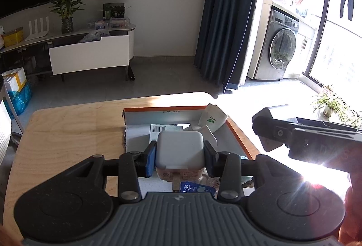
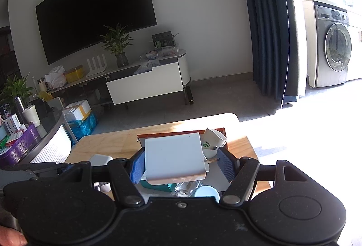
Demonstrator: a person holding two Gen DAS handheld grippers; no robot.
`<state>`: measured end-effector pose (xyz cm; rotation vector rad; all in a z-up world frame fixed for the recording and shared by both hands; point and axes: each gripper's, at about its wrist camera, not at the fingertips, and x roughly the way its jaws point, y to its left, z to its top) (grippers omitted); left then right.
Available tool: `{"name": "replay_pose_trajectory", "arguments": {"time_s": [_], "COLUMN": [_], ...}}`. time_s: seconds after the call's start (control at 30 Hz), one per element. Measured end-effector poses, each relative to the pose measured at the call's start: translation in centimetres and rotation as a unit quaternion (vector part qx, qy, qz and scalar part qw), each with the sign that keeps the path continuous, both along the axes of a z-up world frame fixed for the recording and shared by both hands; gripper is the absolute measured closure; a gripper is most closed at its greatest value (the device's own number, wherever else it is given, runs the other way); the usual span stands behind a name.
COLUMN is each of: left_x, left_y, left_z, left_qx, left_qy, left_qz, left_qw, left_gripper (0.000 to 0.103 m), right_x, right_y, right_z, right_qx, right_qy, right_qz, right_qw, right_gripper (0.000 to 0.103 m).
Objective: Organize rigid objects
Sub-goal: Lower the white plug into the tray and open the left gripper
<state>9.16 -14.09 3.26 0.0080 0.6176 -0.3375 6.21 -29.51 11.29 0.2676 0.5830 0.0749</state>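
1. Sunlit living room, with a wall television and a washing machine behind; a wooden table point(image 1: 67, 123) carries an orange-edged cardboard box point(image 1: 239, 132) that serves as the collecting tray.
2. Inside the box lie a tipped white paper cup point(image 1: 213, 119) with a green leaf print, a barcode-labelled carton, and other small items too cluttered to name.
3. Left gripper point(image 1: 180, 154) is clamped on a rounded white charger block point(image 1: 179, 148), its blue pads pressing both flanks, held directly above the near part of the box; the drop lies straight down and slightly ahead.
4. Right gripper point(image 2: 178, 163) holds a flat white box point(image 2: 174, 156) with a tan lower edge. The left pad touches it; the right pad stands clear, so the grip looks loose or opening, which I cannot settle.
5. That flat box hangs over the box's middle, its long axis running away from the gripper, the paper cup just beyond to the right.
6. Both grippers are about equally near; the right sits alongside the left.
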Motion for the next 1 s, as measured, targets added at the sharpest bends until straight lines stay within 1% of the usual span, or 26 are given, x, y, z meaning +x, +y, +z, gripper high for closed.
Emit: {"name": "replay_pose_trajectory", "arguments": {"time_s": [0.47, 1.0], "left_x": [1.5, 2.9], "left_y": [0.1, 0.4], "left_z": [-0.2, -0.8], "left_qx": [0.0, 0.001], "left_qy": [0.009, 0.019], "left_qz": [0.006, 0.011], "left_qw": [0.9999, 0.9998], "left_gripper": [0.061, 0.061], "right_x": [0.8, 1.8], "right_y": [0.5, 1.4], "right_z": [-1.1, -2.8], "right_qx": [0.001, 0.006], "right_qy": [0.012, 0.038], "right_qz": [0.008, 0.023], "right_qw": [1.0, 0.999], "right_gripper": [0.023, 0.023]}}
